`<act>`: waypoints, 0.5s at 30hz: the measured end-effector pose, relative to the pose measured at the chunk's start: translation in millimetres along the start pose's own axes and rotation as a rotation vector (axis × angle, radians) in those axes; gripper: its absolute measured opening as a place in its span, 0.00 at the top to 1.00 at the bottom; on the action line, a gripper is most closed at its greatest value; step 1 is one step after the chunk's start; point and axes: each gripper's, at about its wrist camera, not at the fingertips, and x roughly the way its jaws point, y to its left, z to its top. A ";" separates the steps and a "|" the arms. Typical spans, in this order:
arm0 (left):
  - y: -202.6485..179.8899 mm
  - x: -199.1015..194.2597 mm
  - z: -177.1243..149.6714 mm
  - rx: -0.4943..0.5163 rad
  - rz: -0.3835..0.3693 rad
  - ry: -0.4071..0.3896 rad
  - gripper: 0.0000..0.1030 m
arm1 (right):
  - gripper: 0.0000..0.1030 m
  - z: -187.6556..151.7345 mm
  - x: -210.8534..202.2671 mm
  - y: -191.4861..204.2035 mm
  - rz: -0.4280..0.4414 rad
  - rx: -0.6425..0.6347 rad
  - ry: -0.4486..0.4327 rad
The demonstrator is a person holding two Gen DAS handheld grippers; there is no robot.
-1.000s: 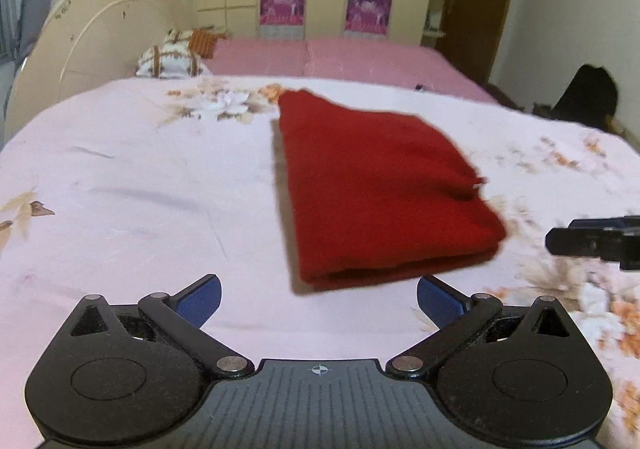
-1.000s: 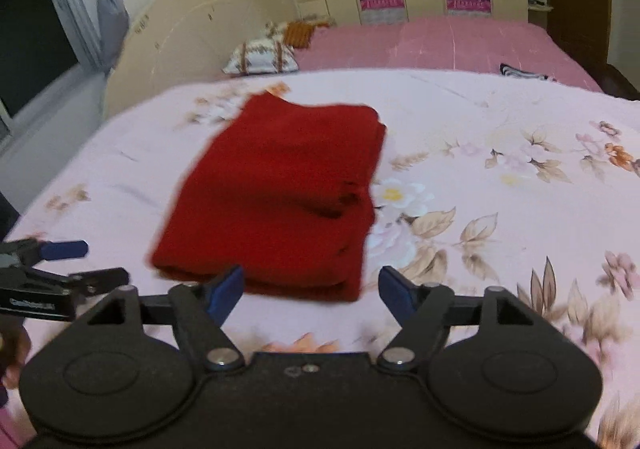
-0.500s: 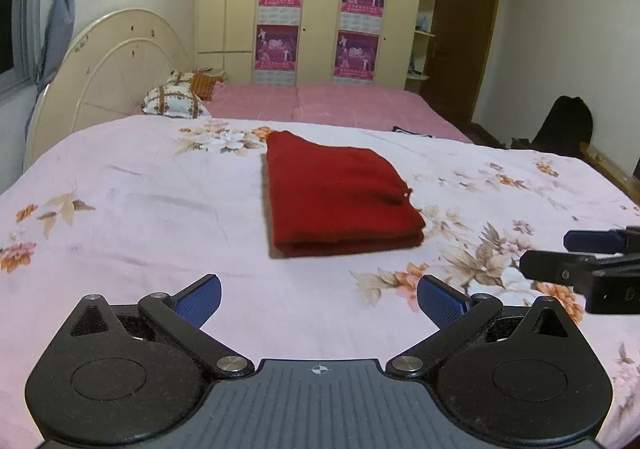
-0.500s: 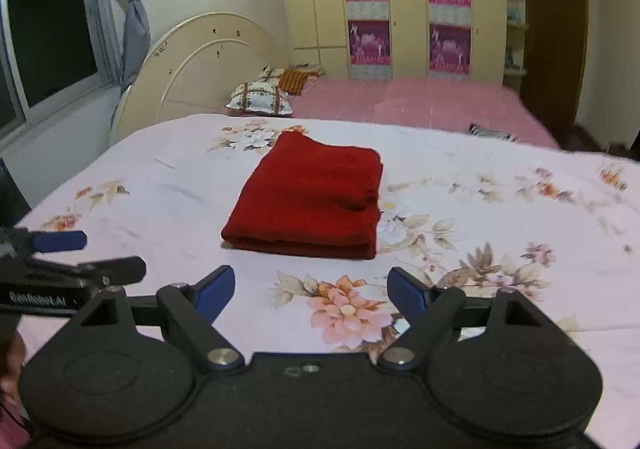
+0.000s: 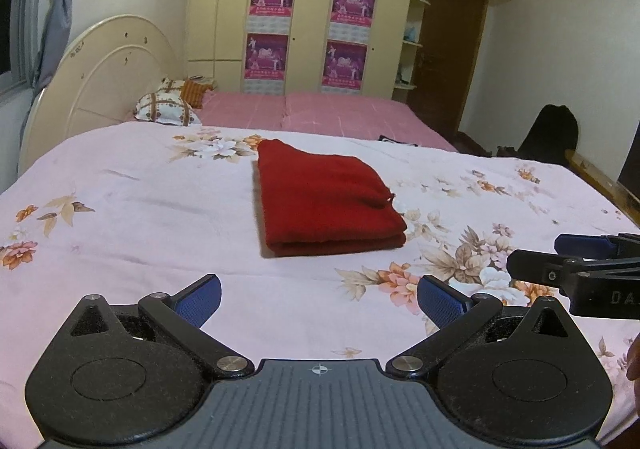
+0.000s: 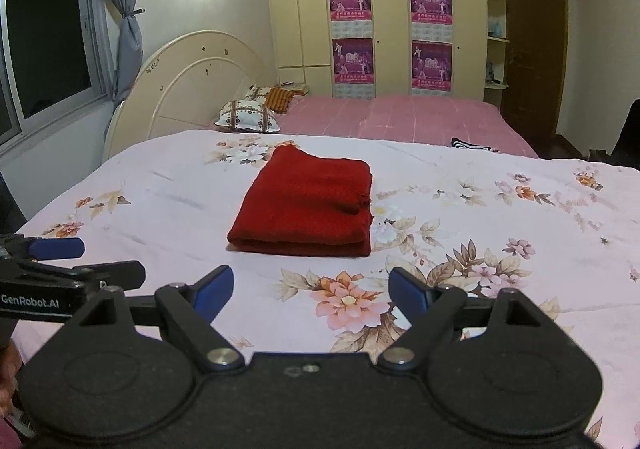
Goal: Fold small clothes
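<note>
Each of your wrist cameras sits behind its open fingers, angled down across the bed point(image 5: 120, 209). Both share the folded red cloth point(image 5: 324, 205) beyond the fingertips, well apart, and glimpse the other gripper sideways.

Bare floral bedsheet point(image 6: 460, 209) all round the folded red cloth point(image 6: 304, 201), pillows point(image 6: 248, 117) far behind.

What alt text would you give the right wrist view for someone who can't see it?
A red garment, folded into a neat rectangle, lies on a floral pink bedsheet. The right gripper is open and empty in the foreground, short of the garment. The left gripper shows at the left edge.
</note>
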 end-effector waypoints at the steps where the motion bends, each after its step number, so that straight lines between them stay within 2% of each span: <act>1: 1.0 -0.6 0.3 0.000 0.001 -0.003 0.00 | 0.19 0.7 0.5 1.2 0.001 -0.003 -0.001; 15: 10.7 0.9 7.6 -0.011 -0.018 -0.015 0.00 | 0.18 9.4 4.6 10.6 -0.004 -0.018 -0.015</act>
